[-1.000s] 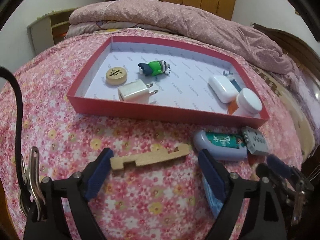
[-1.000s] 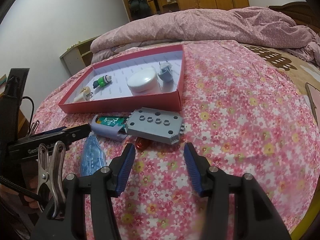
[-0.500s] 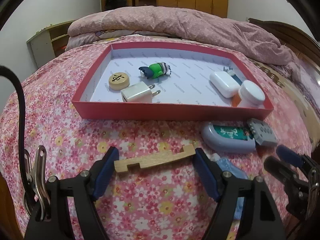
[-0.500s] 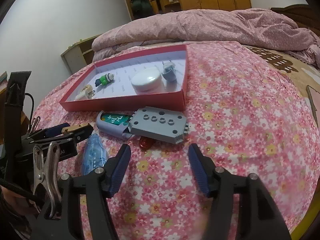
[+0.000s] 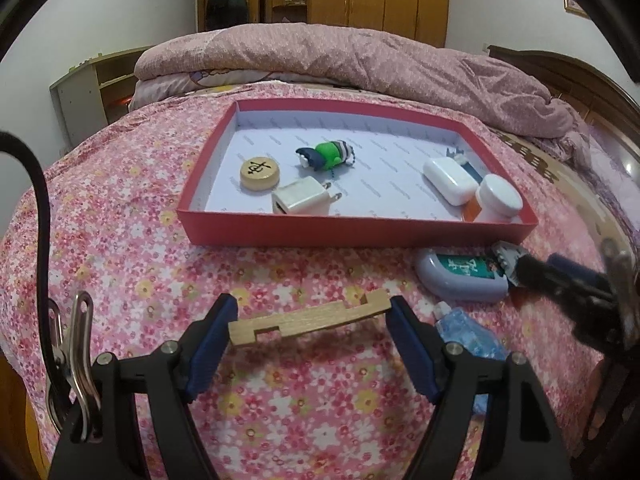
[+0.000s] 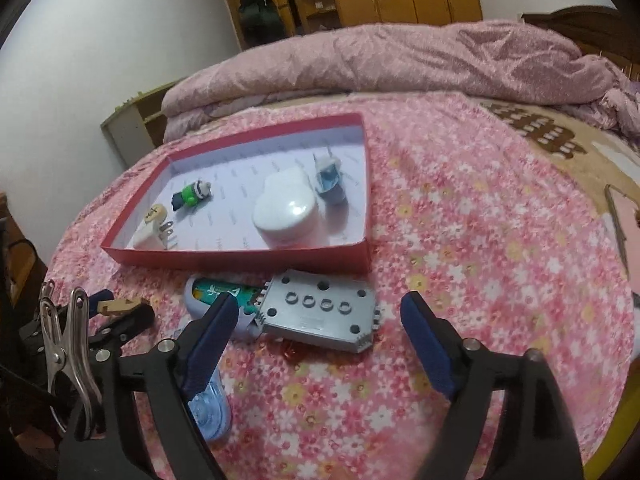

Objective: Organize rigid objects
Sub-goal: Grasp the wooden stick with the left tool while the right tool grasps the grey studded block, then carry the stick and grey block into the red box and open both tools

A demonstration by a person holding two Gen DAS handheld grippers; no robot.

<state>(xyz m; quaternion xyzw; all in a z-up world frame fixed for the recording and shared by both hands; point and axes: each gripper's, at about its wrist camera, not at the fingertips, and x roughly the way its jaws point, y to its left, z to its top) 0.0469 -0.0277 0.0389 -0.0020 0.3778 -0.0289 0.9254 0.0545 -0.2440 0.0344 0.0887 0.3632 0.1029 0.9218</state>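
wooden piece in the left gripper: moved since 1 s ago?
Yes. The wooden piece, clamped in the left gripper, is lifted off the bedspread and closer to the red box's near wall than before.

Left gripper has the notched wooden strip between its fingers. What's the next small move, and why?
Probably carry the notched wooden strip forward over the near wall of the red cardboard box and release. The left gripper appears shut on the strip's ends, and the box lies directly ahead.

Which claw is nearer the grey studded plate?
Right. The right claw is open around the grey studded plate, fingers either side. The left claw grips the wooden piece, off to the plate's left.
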